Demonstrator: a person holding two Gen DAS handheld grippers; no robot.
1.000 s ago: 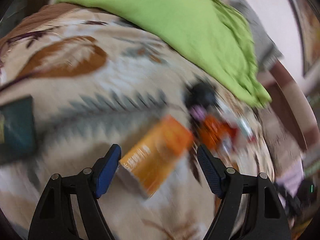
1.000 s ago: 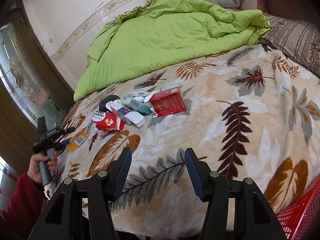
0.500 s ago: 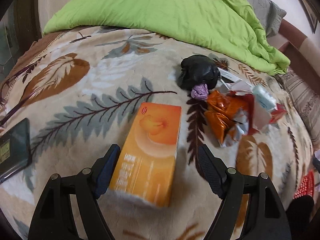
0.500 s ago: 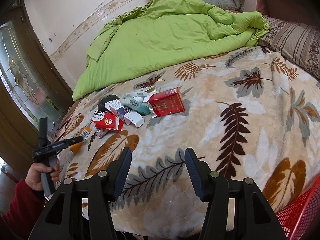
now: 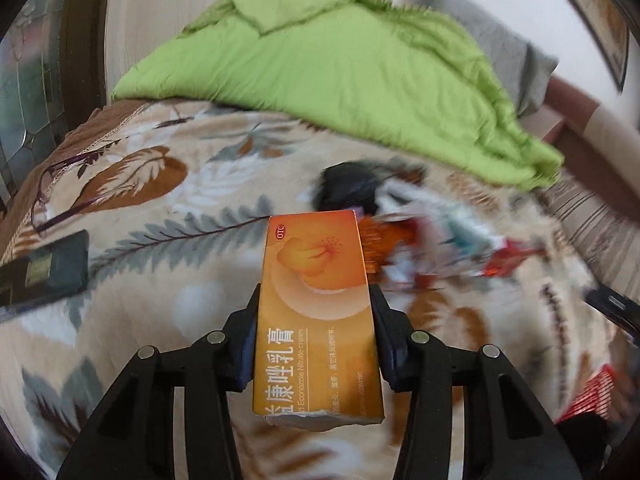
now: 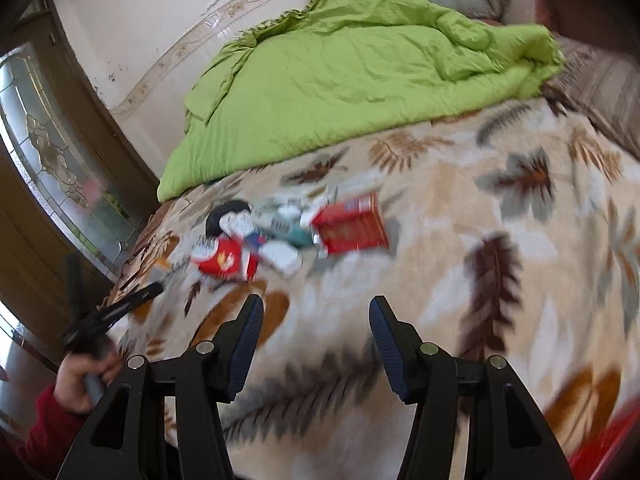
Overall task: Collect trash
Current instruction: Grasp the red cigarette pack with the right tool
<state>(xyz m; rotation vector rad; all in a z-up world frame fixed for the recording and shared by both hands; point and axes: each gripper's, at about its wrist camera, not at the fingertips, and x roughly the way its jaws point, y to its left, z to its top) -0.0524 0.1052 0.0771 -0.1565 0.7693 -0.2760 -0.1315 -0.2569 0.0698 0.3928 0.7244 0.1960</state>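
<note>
Orange box [image 5: 316, 304] clamped between closing left tool [image 5: 314, 328] pads, right tool [image 6: 316, 344] open, empty.

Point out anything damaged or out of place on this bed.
The orange cream box, between the closing left gripper pads, has a torn, ragged near end. Wrappers and cartons lie heaped on the leaf-print blanket.

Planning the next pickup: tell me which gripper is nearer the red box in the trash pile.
Right, likely. The right gripper hangs open just short of the red box; the left gripper, gripping the orange box, is beyond the pile's far side.
</note>
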